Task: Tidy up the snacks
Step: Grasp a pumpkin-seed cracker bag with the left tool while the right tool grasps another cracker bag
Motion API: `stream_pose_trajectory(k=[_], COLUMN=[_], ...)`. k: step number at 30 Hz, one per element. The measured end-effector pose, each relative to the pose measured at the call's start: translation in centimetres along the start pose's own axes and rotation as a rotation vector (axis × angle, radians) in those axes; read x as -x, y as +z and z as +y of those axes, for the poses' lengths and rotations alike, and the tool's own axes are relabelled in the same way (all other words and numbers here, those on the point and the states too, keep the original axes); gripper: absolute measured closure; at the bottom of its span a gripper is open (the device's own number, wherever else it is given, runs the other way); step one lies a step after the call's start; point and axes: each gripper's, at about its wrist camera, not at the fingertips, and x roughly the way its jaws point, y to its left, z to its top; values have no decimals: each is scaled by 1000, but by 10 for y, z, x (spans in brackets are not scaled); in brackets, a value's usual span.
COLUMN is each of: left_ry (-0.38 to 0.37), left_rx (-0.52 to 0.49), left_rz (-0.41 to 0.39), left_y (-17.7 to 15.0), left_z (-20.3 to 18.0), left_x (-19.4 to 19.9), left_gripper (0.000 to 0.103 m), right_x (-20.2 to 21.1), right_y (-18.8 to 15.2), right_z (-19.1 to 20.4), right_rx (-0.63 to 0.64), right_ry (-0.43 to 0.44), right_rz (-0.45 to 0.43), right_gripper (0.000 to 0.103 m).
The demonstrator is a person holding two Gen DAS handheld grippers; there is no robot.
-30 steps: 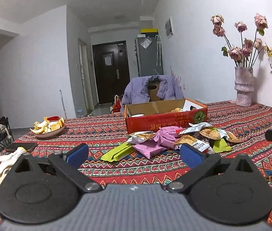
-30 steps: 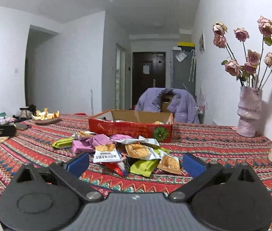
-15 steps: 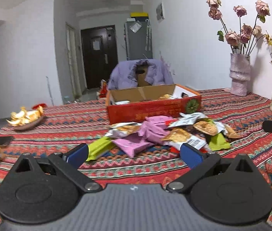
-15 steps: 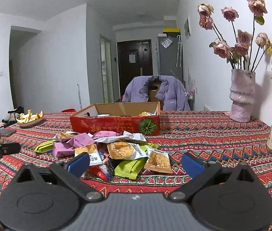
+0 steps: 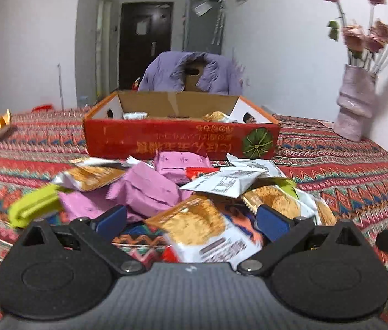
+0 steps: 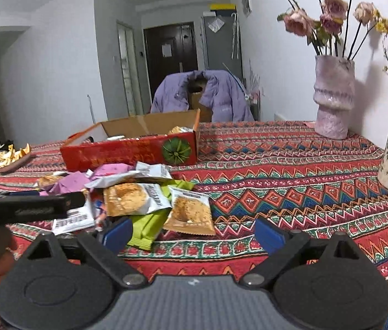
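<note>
Tablecloth [image 6: 290,170] bare right of snack pile [image 6: 139,192]

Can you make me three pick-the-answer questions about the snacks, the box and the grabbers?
1. Where is the snack pile?
A. inside the box
B. on the tablecloth in front of the box
C. on the floor

2. What colour is the outside of the box?
A. red
B. blue
C. black

3. How is the left gripper?
A. shut on a vase
B. shut on a green bar
C. open, with a cookie pack between its fingers

Answers:
1. B, the packs lie heaped on the tablecloth just before the box's front wall.
2. A, its front wall is red with a green round mark.
3. C, the blue fingers stand wide apart and the cookie pack lies between them, not pressed.
</note>
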Motion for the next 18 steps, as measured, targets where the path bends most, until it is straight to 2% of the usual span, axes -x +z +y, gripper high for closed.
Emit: stream_pose_trajectory(k=[3,5,7,9,10,13,17,18], left_ry=[44,44,7,-13,-20,-28,-36,-32], left_rx=[1,7,18,21,11,-14,-6,-7], left_rz=[44,59,58,60,55,50,27,20], left_y=[-5,-11,-15,-15,-15,-13,-9,-7], left_z=[-5,0,7,9,10,12,20,22], left_x=[-16,-19,-15,-10,-6,1,16,20], left_gripper=[9,15,36,43,47,52,57,58], right_x=[-19,-36,-53,-72,-83,-107,-120,-123], right_y=[3,7,10,13,14,18,24,24], right_z=[-3,-3,-4,-7,-8,-7,-12,-13], right_rx=[1,11,10,-4,-8,4,-5,-3], right_ry=[20,31,35,46,54,50,61,53], right_rz=[22,35,51,79,89,120,114,129], right_gripper=[9,10,12,15,20,32,36,45])
